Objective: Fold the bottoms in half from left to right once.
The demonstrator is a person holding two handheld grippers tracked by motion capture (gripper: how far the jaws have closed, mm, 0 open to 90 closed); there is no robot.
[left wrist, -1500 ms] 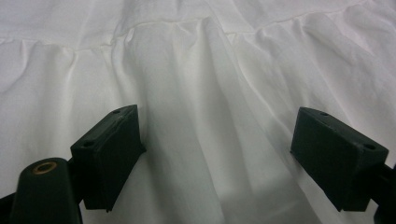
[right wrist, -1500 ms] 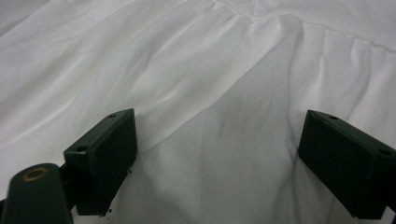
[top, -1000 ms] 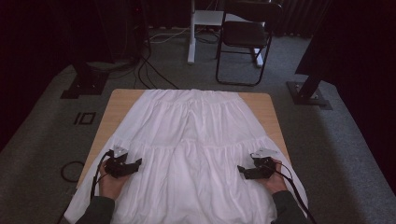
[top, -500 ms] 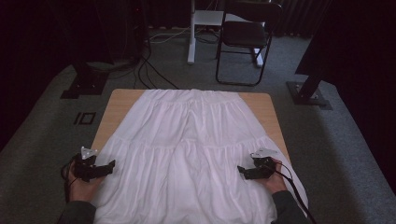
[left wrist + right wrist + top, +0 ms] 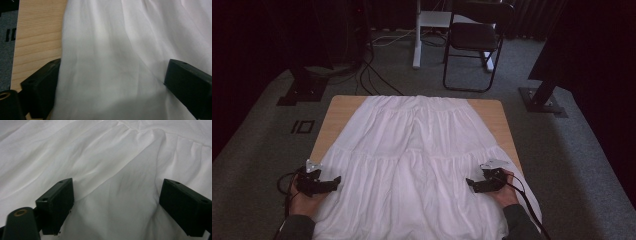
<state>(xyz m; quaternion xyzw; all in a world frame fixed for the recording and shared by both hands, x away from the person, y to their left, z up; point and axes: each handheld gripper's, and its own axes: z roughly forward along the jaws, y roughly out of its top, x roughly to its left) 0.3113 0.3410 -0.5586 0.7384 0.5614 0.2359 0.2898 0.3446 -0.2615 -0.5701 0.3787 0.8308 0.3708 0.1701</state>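
white skirt (image 5: 417, 165) lies spread flat on the wooden table (image 5: 334, 112) in the high view, waistband far, hem hanging off the near edge. compared with a second ago, the left gripper (image 5: 326, 183) has slid outward to the skirt's left edge, while the right gripper (image 5: 477, 184) rests on the cloth where it was. left gripper view: its jaws have just been opening and now stand wide, fabric (image 5: 105, 70) lying loose between them, unpinched. right gripper view: jaws wide too, rumpled cloth (image 5: 117, 195) between, not gripped. judging by this, the left side has likely just been released after a smoothing pull.
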